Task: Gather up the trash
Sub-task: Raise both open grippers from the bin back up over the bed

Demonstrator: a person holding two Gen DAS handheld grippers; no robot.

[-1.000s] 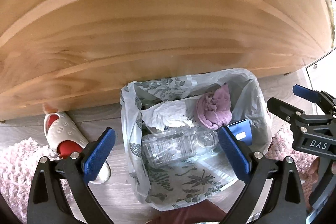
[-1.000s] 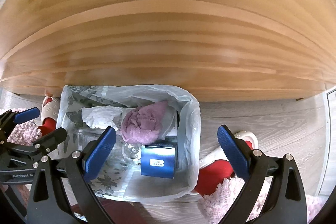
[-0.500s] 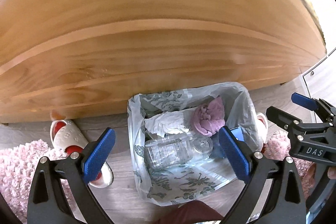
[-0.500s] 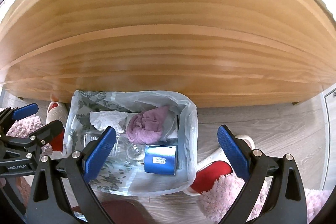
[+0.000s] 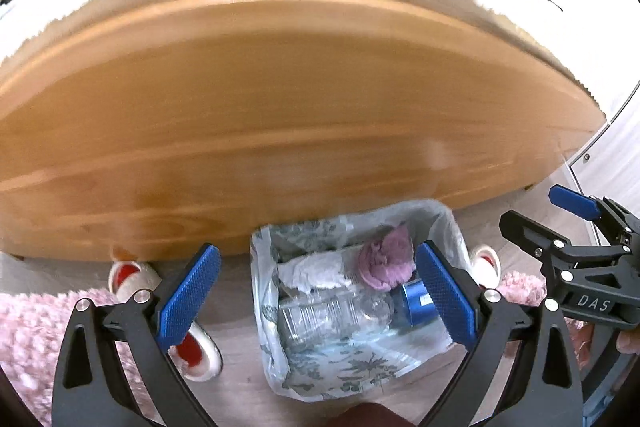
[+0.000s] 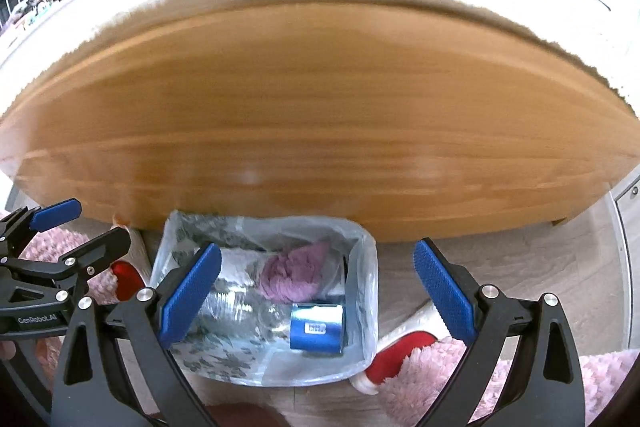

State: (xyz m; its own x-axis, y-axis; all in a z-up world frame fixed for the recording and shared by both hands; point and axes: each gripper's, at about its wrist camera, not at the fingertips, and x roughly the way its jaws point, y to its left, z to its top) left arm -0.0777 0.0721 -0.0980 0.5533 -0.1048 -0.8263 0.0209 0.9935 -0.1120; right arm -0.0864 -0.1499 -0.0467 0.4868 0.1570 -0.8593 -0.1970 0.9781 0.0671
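Hovering over the bin (image 5: pixel 448 227), both tongs spread wide, nothing held: left tongs (image 5: pixel 316 301), right tongs (image 6: pixel 316 299). Bin sits on the floor against the near side of a wooden panel (image 5: pixel 280 115), lined with a leaf-print bag (image 5: pixel 340 367). Inside: clear plastic bottle (image 5: pixel 324 319), white crumpled tissue (image 5: pixel 312 273), purple wad (image 5: pixel 386 261), blue box (image 6: pixel 317 327) with a small white label, text unreadable. "DAS" printed on right tongs body in the left view; "GenRobot.AI" on left tongs body in the right view. Red-and-white slippers (image 5: pixel 196 347) and pink fluffy rug (image 6: pixel 424 375) flank the bin.
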